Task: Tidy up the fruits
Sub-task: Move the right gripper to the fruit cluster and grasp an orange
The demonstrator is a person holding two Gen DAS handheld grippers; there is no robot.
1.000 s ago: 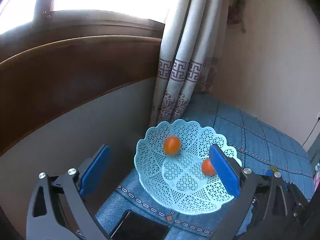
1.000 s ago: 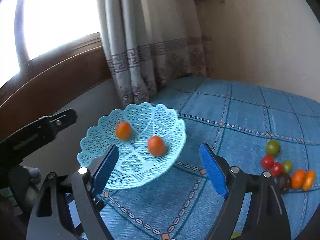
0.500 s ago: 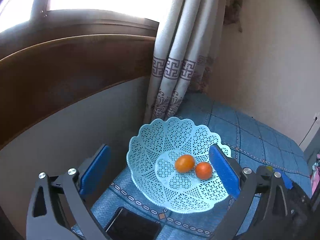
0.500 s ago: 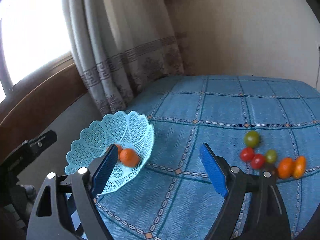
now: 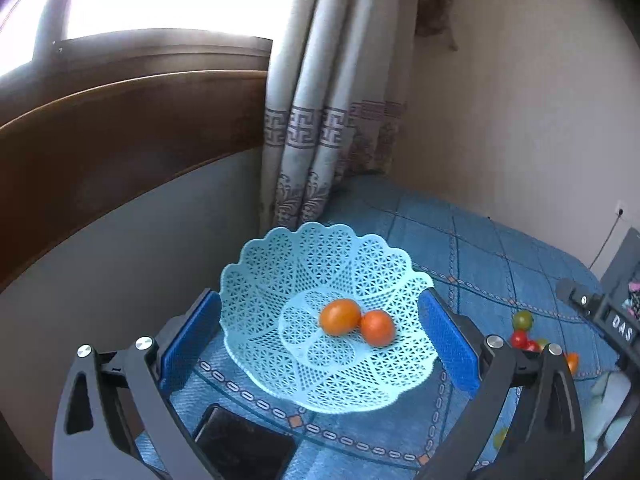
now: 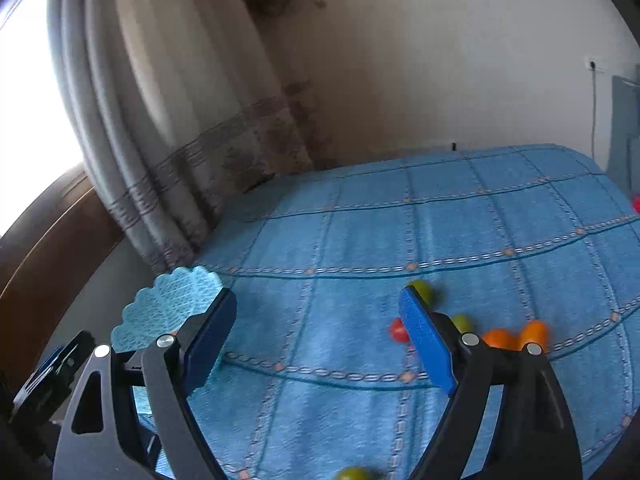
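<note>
A light blue lattice basket (image 5: 280, 280) stands on the blue quilt and holds two orange tomatoes (image 5: 340, 316) (image 5: 378, 327) side by side at its middle. My left gripper (image 5: 320, 344) is open, its blue pads either side of the basket. My right gripper (image 6: 316, 332) is open and empty above the quilt. Just right of its right pad lies a cluster of small tomatoes: green (image 6: 424, 290), red (image 6: 396, 330), green (image 6: 462, 322) and orange (image 6: 516, 336). The basket (image 6: 172, 304) shows at the left in the right wrist view. Part of the cluster (image 5: 522, 320) shows in the left wrist view.
A patterned curtain (image 5: 320, 120) hangs behind the basket beside a wooden headboard (image 5: 100, 140). A dark phone-like slab (image 5: 244, 444) lies on the quilt in front of the basket. Another green tomato (image 6: 354, 473) sits at the bottom edge. The right gripper body (image 5: 608, 320) shows at the far right.
The two orange tomatoes rolled together at the basket's middle. My right gripper swung right, away from the basket and towards the tomato cluster. The left view shifted slightly.
</note>
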